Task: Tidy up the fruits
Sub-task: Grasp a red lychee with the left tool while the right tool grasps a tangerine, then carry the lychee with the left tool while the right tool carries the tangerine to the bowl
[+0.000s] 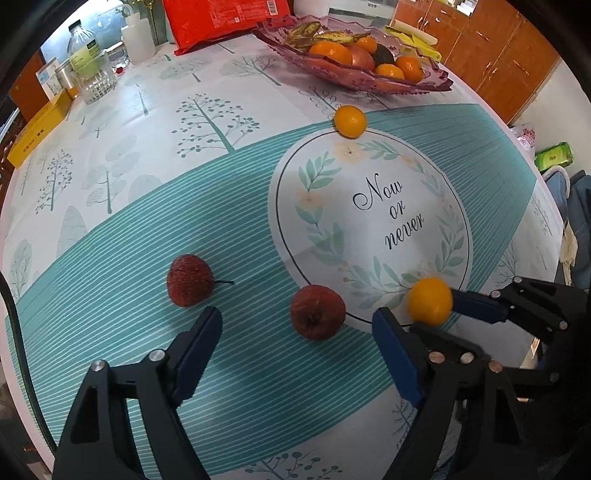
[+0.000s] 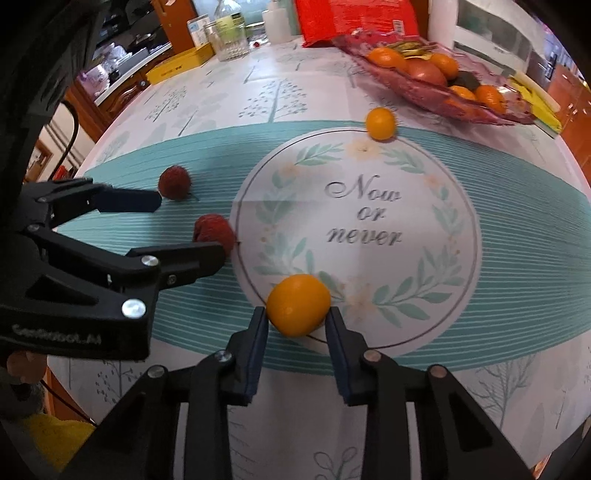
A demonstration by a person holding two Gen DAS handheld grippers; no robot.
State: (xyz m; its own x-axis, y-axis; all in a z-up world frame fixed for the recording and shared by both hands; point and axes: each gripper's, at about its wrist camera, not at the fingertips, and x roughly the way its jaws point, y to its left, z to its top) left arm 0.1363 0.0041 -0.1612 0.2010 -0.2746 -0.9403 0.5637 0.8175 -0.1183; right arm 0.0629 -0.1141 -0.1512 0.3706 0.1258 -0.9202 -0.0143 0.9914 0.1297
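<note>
One small orange (image 2: 298, 305), smooth, light, roll-prone, is held across its middle by the right hand-held gripper (image 2: 296, 319); the left hand-held gripper (image 1: 295, 325) is spread wide at nine o'clock.

Table (image 1: 155, 122) under a printed cloth — trees, teal striped band, round wreath motif reading "Now or never". Along far edge: red bag (image 1: 221, 18), glass jar (image 1: 94, 79), white bottle (image 1: 136, 35), yellow box (image 1: 38, 127). Right side — brown wooden cabinets (image 1: 509, 55), white wall below. Lighting even, soft.
</note>
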